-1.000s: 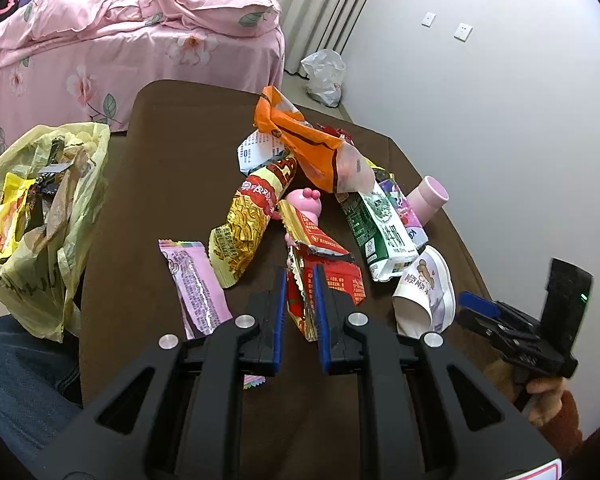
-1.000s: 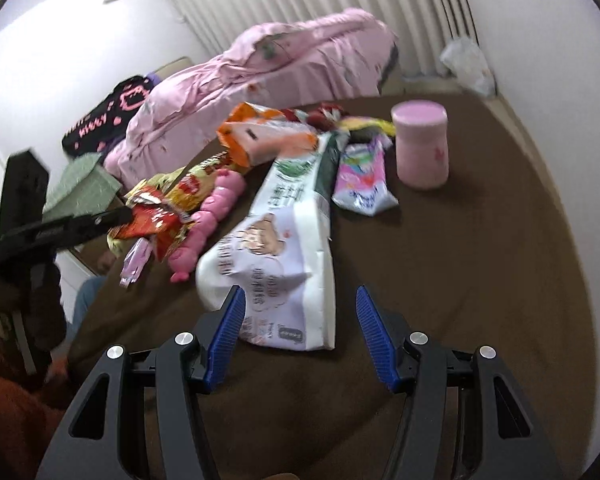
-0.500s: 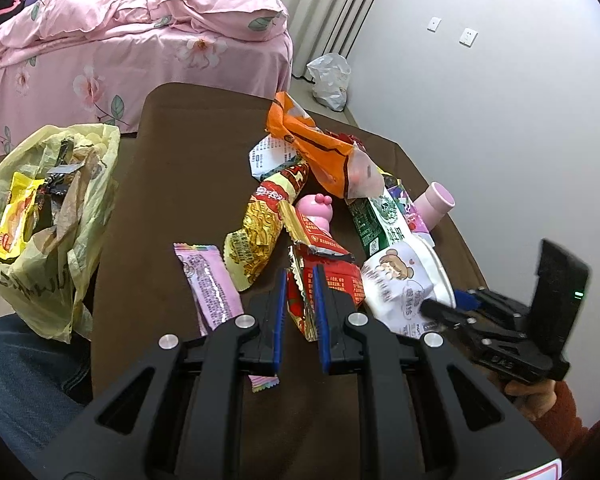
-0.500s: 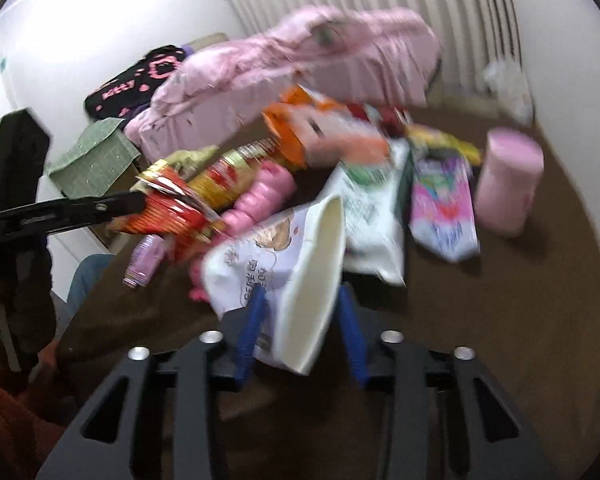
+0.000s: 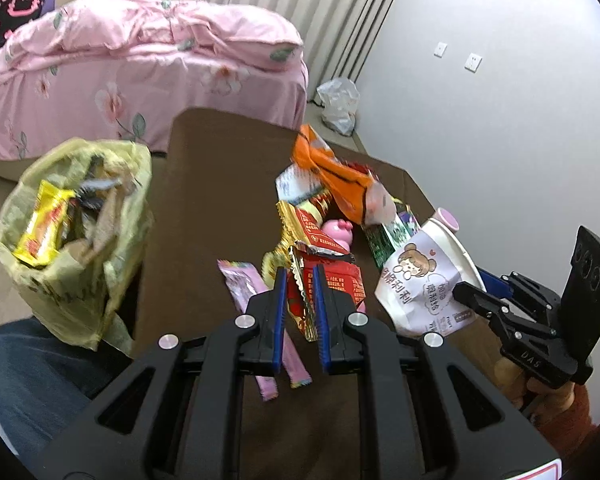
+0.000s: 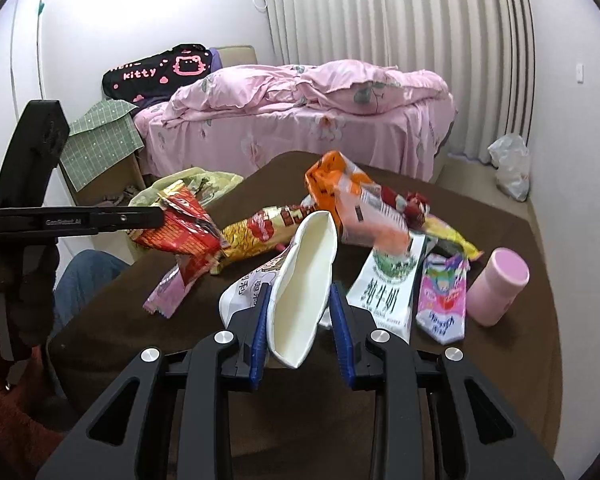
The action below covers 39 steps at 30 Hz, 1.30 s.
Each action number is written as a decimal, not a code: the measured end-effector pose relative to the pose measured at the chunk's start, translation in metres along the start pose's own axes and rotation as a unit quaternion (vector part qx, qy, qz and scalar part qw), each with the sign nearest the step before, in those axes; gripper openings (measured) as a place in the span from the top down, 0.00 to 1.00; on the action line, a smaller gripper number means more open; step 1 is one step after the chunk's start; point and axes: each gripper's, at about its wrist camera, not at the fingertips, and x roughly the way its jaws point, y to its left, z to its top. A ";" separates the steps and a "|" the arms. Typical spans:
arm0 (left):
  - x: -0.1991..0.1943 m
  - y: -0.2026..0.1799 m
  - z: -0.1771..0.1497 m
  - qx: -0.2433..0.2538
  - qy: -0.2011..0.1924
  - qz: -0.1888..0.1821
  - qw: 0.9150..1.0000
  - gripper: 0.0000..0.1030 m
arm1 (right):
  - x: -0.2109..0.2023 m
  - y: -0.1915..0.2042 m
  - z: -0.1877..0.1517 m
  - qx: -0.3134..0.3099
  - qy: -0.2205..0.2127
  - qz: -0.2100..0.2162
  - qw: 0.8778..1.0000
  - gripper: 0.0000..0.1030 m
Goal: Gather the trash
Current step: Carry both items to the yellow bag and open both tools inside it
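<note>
Bag (image 5: pixel 72 240): thin yellow-green plastic, crumpled, mouth open, foil wrappers inside; hangs at desk's (image 5: pixel 204 184) left edge. Desk: brown, matte, rounded corners. Left tongs (image 5: pixel 300 300): nearly shut, pinching red wrapper (image 5: pixel 332 276), crinkled foil with serrated edge, lifted off desk. Pink wrapper (image 5: pixel 244 292) flat below it. Right tongs (image 6: pixel 300 332): jaws closing on cup (image 6: pixel 304 292), white paper, squashed flat, bear print, raised above desk. Beyond: orange pouch (image 6: pixel 352 204), milk carton (image 6: pixel 388 292), pink cylindrical tub (image 6: pixel 496 288) lying tilted.
</note>
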 end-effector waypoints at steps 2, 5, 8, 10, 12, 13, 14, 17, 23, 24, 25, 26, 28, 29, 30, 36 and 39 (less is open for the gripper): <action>-0.007 0.004 0.003 0.001 -0.011 0.008 1.000 0.88 | -0.001 0.004 0.008 -0.005 -0.006 -0.001 1.000 0.73; -0.018 0.012 0.008 0.003 -0.030 0.027 0.999 0.88 | -0.002 0.011 0.020 -0.015 -0.016 -0.001 1.000 0.73; -0.031 0.025 0.014 0.003 -0.047 0.042 0.998 0.88 | 0.000 0.022 0.036 -0.029 -0.023 0.002 0.999 0.73; -0.038 0.035 0.017 0.003 -0.058 0.055 0.997 0.88 | 0.002 0.028 0.043 -0.035 -0.026 0.005 0.999 0.73; -0.046 0.049 0.022 0.001 -0.072 0.074 0.995 0.88 | 0.007 0.037 0.054 -0.044 -0.030 0.010 0.999 0.73; -0.051 0.058 0.026 0.000 -0.083 0.089 0.993 0.88 | 0.010 0.041 0.061 -0.049 -0.032 0.012 0.998 0.73; -0.056 0.068 0.030 -0.002 -0.094 0.103 0.990 0.88 | 0.011 0.045 0.065 -0.052 -0.034 0.014 0.998 0.73; -0.067 0.108 0.045 -0.025 -0.128 0.176 0.976 0.88 | 0.021 0.058 0.085 -0.066 -0.037 0.025 0.997 0.73; -0.044 0.190 0.053 -0.116 -0.122 0.216 0.962 0.88 | 0.064 0.081 0.132 -0.097 -0.035 0.053 0.993 0.73; -0.035 0.200 0.053 -0.125 -0.114 0.211 0.963 0.88 | 0.071 0.085 0.138 -0.102 -0.032 0.056 0.993 0.73; -0.024 0.207 0.054 -0.127 -0.105 0.210 0.964 0.88 | 0.081 0.089 0.145 -0.109 -0.028 0.059 0.992 0.73; -0.015 0.212 0.054 -0.126 -0.096 0.208 0.965 0.88 | 0.093 0.094 0.153 -0.116 -0.023 0.062 0.991 0.73; 0.010 0.221 0.053 -0.121 -0.062 0.211 0.968 0.88 | 0.121 0.104 0.169 -0.127 -0.008 0.073 0.989 0.73; 0.021 0.224 0.051 -0.120 -0.046 0.220 0.967 0.88 | 0.140 0.112 0.179 -0.136 0.004 0.082 0.987 0.73; 0.032 0.229 0.046 -0.118 -0.027 0.232 0.965 0.88 | 0.156 0.119 0.186 -0.145 0.014 0.087 0.985 0.73; 0.061 0.257 0.027 -0.149 0.027 0.260 0.954 0.89 | 0.254 0.165 0.201 -0.187 0.091 0.114 0.971 0.73; 0.057 0.264 0.027 -0.161 0.017 0.256 0.953 0.89 | 0.300 0.191 0.189 -0.218 0.128 0.116 0.961 0.73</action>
